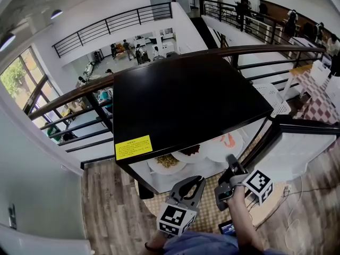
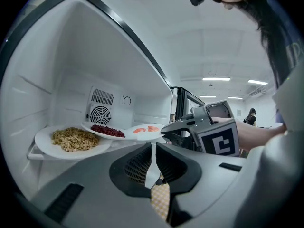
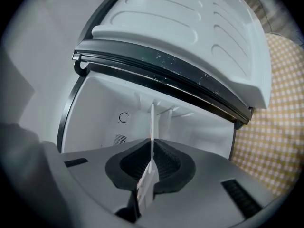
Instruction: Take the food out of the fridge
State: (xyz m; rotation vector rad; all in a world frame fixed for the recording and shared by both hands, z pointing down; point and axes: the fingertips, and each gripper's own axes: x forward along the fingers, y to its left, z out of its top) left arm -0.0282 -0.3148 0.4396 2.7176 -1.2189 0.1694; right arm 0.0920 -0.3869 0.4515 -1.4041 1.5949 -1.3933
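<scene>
Three white plates stand on a shelf in the open black fridge (image 1: 186,100): one of nuts (image 1: 167,162) (image 2: 71,140), one of red beans (image 1: 191,152) (image 2: 107,131), and one of pink shrimp (image 1: 226,142) (image 2: 146,130) at the right. My right gripper (image 1: 232,162) (image 2: 165,130) (image 3: 152,148) is shut on the near rim of the shrimp plate, whose thin white edge runs between the jaws in the right gripper view. My left gripper (image 1: 201,180) (image 2: 153,151) hangs shut with nothing in it, just in front of the shelf and left of the right one.
The white-lined fridge door (image 1: 303,142) (image 3: 190,42) stands open at the right. A checked mat (image 1: 212,211) (image 3: 280,127) lies on the wood floor under the fridge. A fan vent (image 2: 99,113) sits in the back wall. A railing (image 1: 69,102) runs behind the fridge.
</scene>
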